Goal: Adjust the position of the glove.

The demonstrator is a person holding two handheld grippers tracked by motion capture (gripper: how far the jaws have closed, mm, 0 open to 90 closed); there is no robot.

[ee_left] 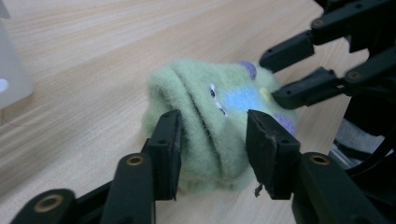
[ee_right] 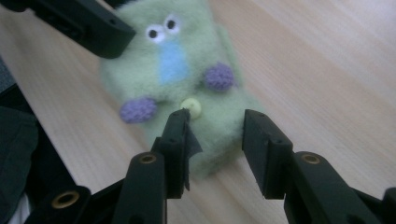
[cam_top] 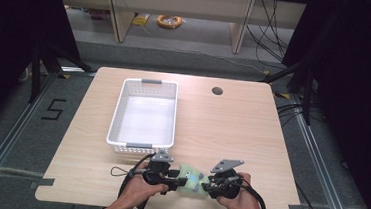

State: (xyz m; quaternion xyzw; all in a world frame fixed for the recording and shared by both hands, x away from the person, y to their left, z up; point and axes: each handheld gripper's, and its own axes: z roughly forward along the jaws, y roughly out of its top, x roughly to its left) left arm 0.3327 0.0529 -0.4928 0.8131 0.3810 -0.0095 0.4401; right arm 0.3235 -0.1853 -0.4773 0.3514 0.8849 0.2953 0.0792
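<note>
At the table's near edge, the left gripper [ee_left: 212, 135] is set with its jaws spread around one end of a green plush toy [ee_left: 219, 116], not yet pinched. The right gripper [ee_right: 215, 135] is likewise parted over the other end. The toy is seen lying flat on the table [cam_top: 232, 123]. The white basket [cam_top: 118, 110] beyond appears unfilled, so any placing there is judged still undone.

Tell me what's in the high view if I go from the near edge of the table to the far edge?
Green fuzzy toy held between the two grippers → white basket → round hole in the tabletop.
</note>
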